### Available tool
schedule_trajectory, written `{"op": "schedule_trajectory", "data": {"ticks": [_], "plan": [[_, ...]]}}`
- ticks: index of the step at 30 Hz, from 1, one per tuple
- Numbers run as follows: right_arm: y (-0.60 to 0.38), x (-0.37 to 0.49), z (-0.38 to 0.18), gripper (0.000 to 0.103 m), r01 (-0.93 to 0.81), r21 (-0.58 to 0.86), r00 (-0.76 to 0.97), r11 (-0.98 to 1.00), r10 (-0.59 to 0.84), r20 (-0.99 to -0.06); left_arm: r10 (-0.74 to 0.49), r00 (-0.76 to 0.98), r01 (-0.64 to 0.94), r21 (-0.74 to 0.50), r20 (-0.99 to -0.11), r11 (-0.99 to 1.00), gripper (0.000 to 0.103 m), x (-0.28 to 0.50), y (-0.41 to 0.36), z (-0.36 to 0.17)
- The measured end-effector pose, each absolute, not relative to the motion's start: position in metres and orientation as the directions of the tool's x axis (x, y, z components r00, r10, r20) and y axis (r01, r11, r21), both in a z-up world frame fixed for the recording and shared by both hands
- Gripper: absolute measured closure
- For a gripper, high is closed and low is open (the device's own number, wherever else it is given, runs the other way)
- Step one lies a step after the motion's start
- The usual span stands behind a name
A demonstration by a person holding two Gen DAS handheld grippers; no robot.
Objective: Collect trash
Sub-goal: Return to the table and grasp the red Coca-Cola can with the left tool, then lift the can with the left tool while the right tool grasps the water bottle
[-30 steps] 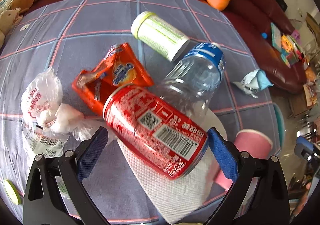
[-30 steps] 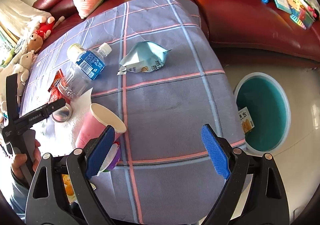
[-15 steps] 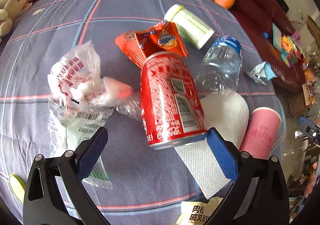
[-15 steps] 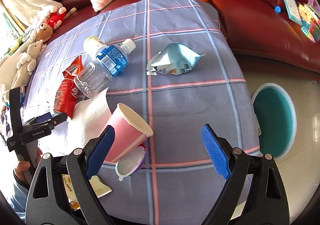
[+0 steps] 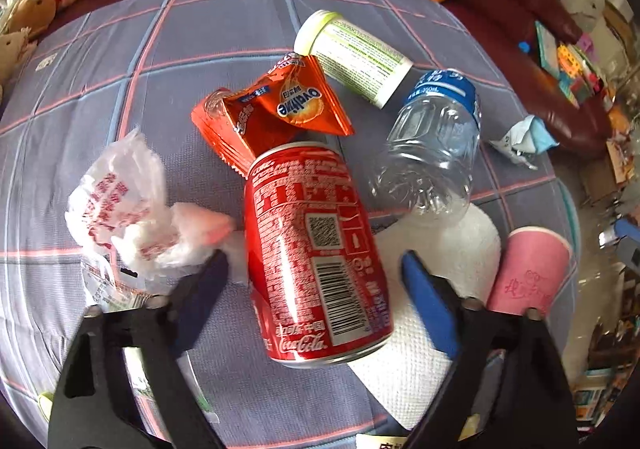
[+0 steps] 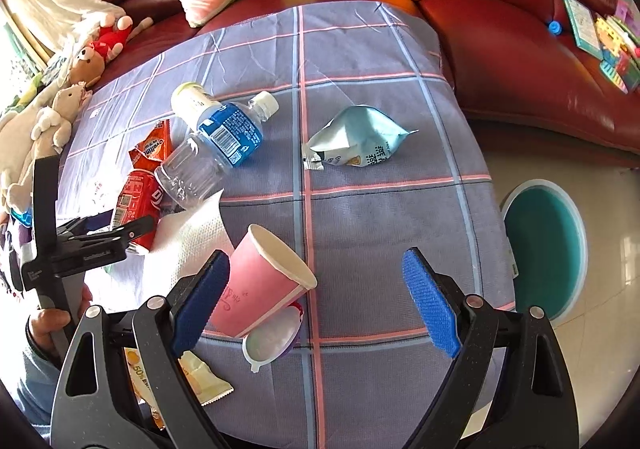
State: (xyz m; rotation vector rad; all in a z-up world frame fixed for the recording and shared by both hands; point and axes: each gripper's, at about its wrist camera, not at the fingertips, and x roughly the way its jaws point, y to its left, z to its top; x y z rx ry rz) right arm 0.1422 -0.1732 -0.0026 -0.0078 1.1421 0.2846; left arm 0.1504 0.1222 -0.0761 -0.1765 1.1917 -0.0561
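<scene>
Our left gripper [image 5: 316, 281] has just been closing around the can [image 5: 316, 253] at frame centre, pads not yet touching. Our right gripper [image 6: 316, 297] gapes empty beside the cup [image 6: 260, 285].

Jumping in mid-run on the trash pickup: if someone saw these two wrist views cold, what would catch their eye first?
The red cola can lying on its side between the left gripper's fingers, whose jaws have just been closing without yet pressing on it. Around it sit an orange Ovaltine packet, a crushed clear bottle and a white paper towel. In the right wrist view, a pink paper cup lies tipped beside the open right gripper, and a teal bin stands on the floor.
</scene>
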Motion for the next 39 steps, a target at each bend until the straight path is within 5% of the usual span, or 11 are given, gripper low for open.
{"op": "schedule_trajectory", "data": {"ticks": [20, 39], "plan": [[-0.127, 0.165, -0.008, 0.019, -0.266, 0.161, 0.327, 0.950, 0.246, -0.912, -0.253, 0.523, 0.000, -0.296, -0.814, 0.955, 0.039, 0.113, 0.156, -0.023], [-0.032, 0.265, -0.062, 0.019, -0.244, 0.281, 0.150, 0.928, 0.322, -0.935, -0.197, 0.581, -0.082, -0.297, -0.790, 0.951, 0.039, 0.149, 0.210, -0.011]]}}
